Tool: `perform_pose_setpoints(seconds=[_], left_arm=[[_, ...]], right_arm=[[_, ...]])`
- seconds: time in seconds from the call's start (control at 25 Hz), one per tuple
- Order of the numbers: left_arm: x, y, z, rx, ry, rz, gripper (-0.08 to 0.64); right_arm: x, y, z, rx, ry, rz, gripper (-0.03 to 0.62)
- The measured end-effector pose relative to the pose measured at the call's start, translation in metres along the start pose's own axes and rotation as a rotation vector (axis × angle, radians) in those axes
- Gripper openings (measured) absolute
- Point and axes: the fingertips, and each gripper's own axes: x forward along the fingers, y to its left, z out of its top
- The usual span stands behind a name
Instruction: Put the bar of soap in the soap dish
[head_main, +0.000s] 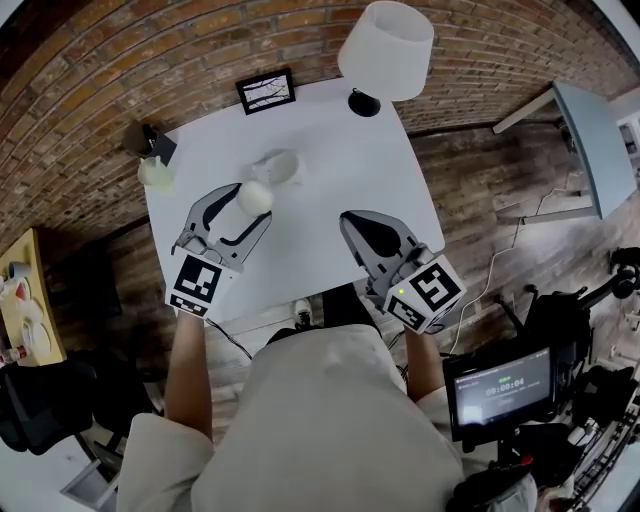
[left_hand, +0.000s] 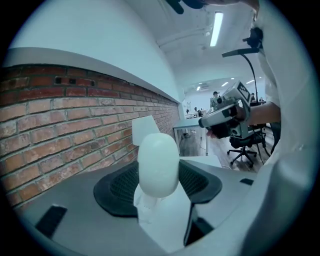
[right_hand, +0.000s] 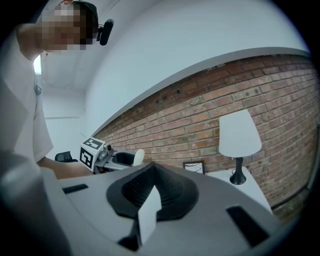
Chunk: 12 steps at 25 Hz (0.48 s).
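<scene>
Well inside table (head_main: 340, 165) edges; soap (head_main: 255, 197) near dish (head_main: 277, 166)

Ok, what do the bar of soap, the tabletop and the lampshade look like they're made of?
The bar of soap: smooth matte white solid with rounded edges, probably pressed soap. The tabletop: flat matte white board, perhaps laminate; no grain shows. The lampshade: plain white, likely fabric, though plastic is possible.

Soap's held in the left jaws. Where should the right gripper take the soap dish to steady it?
Likely the soap dish's right-hand rim, coming in low from the right gripper's side: it lies flat and shallow on the table, and the left gripper with the bar of soap crowds its near edge.
</scene>
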Motion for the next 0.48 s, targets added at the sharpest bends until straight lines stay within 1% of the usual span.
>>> perform_pose_setpoints(seconds=[0.28, 0.48], left_arm=[[0.035, 0.012, -0.016, 0.001, 0.04, -0.043, 0.25], [0.053, 0.021, -0.029, -0.003, 0.069, -0.067, 0.25]], right_arm=[[0.019, -0.027, -0.002, 0.02, 0.012, -0.014, 0.0], [0.029, -0.045, -0.01, 0.059, 0.023, -0.026, 0.0]])
